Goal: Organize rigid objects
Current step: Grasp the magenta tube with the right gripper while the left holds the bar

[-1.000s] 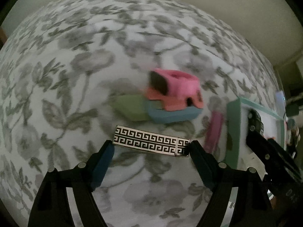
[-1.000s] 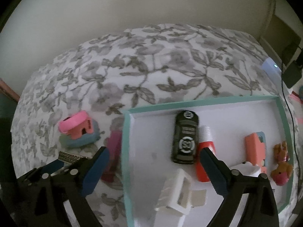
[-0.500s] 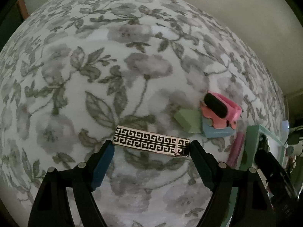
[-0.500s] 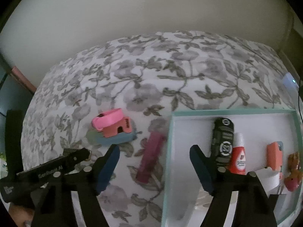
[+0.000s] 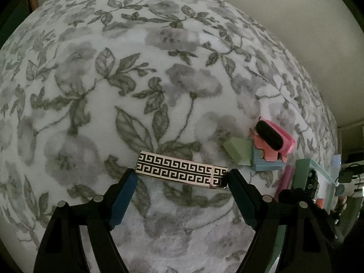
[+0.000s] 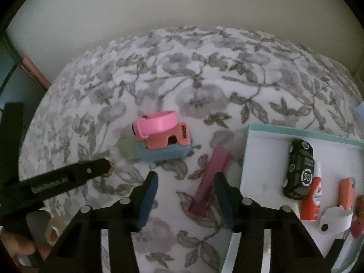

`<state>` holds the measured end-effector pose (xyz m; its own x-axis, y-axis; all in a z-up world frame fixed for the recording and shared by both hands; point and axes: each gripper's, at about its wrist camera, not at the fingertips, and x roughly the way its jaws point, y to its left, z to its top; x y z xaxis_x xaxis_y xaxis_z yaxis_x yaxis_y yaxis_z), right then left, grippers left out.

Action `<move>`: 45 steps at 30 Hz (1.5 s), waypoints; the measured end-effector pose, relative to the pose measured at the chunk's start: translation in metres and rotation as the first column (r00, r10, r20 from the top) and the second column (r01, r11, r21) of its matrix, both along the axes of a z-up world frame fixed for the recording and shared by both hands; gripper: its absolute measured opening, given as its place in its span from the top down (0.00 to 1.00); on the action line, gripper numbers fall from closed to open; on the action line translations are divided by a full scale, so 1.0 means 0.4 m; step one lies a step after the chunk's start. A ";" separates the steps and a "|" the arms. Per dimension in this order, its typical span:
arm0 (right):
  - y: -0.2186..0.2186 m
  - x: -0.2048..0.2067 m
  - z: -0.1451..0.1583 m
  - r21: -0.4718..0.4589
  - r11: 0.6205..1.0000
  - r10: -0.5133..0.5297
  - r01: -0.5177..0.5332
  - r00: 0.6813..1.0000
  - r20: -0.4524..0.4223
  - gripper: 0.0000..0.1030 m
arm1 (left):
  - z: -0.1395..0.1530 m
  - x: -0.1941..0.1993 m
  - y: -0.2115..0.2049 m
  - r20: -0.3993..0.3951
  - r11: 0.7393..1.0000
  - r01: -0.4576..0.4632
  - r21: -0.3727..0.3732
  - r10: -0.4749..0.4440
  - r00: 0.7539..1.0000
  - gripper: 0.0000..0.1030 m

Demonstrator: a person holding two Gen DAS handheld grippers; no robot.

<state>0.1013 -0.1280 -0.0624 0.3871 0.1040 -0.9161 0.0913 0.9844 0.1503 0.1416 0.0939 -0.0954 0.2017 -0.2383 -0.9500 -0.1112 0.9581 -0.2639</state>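
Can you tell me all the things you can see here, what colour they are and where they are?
Patterned bar: 1, black and silver, held between the left tongs.
Toy house pile: 1, pink on blue and green blocks, on the blanket.
Magenta bar: 1, on the blanket, left of the tray.
Tray: 1, white with teal rim, right side.
Toy car: 1, black, in the tray.
Small tube: 1, red and white, beside the car.
Orange piece: 1, in the tray.
Blanket: 1, white with grey flowers, under everything.
Left tongs: black, blue pads.
Right tongs: black, blue pads, open, over the magenta bar.
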 end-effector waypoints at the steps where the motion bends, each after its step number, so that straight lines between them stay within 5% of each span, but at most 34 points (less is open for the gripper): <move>1: 0.002 0.001 -0.006 -0.006 1.000 0.000 0.000 1.000 -0.006 0.50 | 0.002 -0.005 0.000 -0.001 1.000 -0.001 -0.004 0.001 1.000 0.20; 11: -0.011 0.009 -0.054 -0.065 0.996 -0.066 0.062 0.996 -0.064 0.65 | -0.006 -0.007 -0.018 -0.006 1.000 -0.007 -0.022 0.006 1.000 0.20; 17: 0.023 0.008 -0.067 -0.076 0.997 -0.022 0.017 0.998 -0.063 0.77 | -0.006 -0.006 -0.023 -0.008 1.000 -0.007 -0.021 0.007 1.000 0.20; 34: 0.056 0.010 -0.085 -0.142 0.990 0.010 -0.018 0.999 -0.052 0.77 | -0.016 -0.001 -0.105 0.019 0.996 0.044 0.084 -0.046 0.999 0.20; 45: 0.028 0.002 -0.071 -0.112 0.994 -0.004 -0.002 0.999 -0.054 0.79 | 0.008 0.000 -0.094 0.042 1.000 0.020 0.023 -0.021 0.999 0.20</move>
